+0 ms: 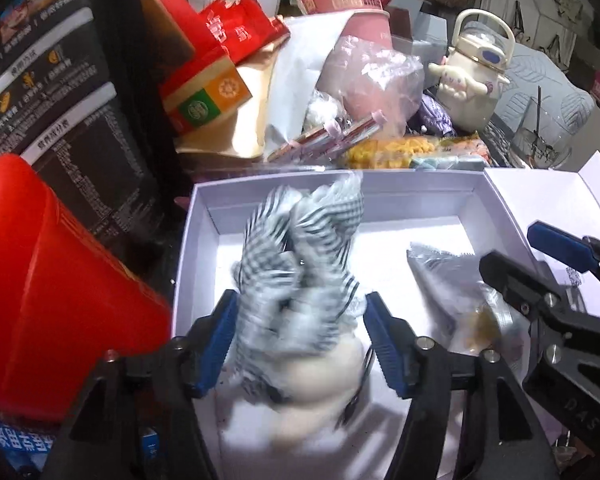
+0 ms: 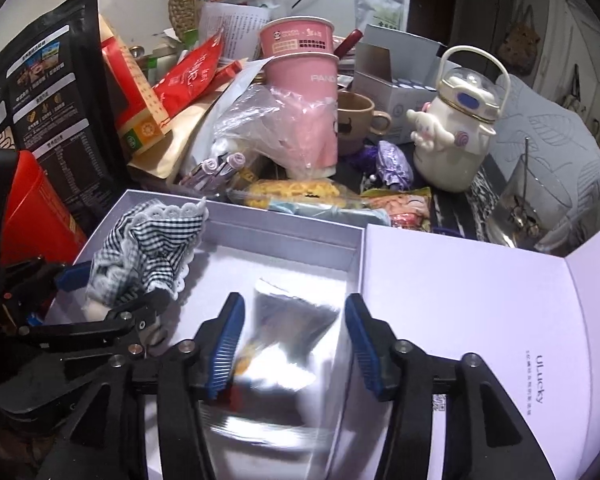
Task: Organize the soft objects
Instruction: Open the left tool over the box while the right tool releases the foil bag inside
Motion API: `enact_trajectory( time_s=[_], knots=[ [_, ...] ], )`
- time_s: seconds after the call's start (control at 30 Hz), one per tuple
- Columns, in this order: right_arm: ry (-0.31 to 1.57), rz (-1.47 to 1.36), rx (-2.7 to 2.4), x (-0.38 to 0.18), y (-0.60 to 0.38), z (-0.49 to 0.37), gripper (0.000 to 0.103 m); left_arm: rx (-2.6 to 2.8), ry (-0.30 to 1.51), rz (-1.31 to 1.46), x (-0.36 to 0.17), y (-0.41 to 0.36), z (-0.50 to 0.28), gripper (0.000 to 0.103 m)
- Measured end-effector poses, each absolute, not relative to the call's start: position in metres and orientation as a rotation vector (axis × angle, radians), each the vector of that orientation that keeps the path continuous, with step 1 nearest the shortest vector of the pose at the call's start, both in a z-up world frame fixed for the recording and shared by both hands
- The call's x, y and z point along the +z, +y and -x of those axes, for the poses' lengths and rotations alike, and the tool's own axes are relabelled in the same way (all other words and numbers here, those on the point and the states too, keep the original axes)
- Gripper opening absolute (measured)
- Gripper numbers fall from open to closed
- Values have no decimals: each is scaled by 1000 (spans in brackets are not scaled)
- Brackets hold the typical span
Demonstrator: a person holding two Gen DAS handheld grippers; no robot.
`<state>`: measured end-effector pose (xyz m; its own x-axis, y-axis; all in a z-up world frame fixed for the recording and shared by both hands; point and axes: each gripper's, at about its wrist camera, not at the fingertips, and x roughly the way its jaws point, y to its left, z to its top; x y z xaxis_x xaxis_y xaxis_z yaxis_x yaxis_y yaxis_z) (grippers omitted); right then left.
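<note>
The checked cloth toy (image 1: 300, 280) sits between the two blue fingers (image 1: 216, 344) of the left gripper (image 1: 300, 340), over the left side of the white box (image 1: 196, 216). The fingers are pressed against its sides, so I think they hold it, but the picture is blurry there. It looks soft, light and floppy, with a lace edge and a cream stuffed body. A good place to hold it is the fat stuffed middle, not the thin lace, which could slip or bunch up. The silver packet (image 2: 284, 344) lies in the right side of the box, between the wide-open fingers (image 2: 364, 348) of the right gripper (image 2: 292, 348), which do not squeeze it. It looks thin, crinkly and slippery, so holding it across the flat middle seems best.
</note>
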<state>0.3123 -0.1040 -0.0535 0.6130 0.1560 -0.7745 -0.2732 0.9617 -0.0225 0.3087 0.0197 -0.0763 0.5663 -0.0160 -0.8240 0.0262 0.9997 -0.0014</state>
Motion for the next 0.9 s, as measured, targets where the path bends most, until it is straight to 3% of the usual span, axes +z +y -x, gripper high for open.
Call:
enact_trajectory(
  time_s=[0.4, 0.9],
  knots=[
    [862, 62, 238, -34, -119, -294, 56, -32, 884, -35, -48, 16, -290, 66],
    [728, 57, 216, 32, -126, -242, 56, -20, 726, -43, 26, 11, -234, 66]
  ],
)
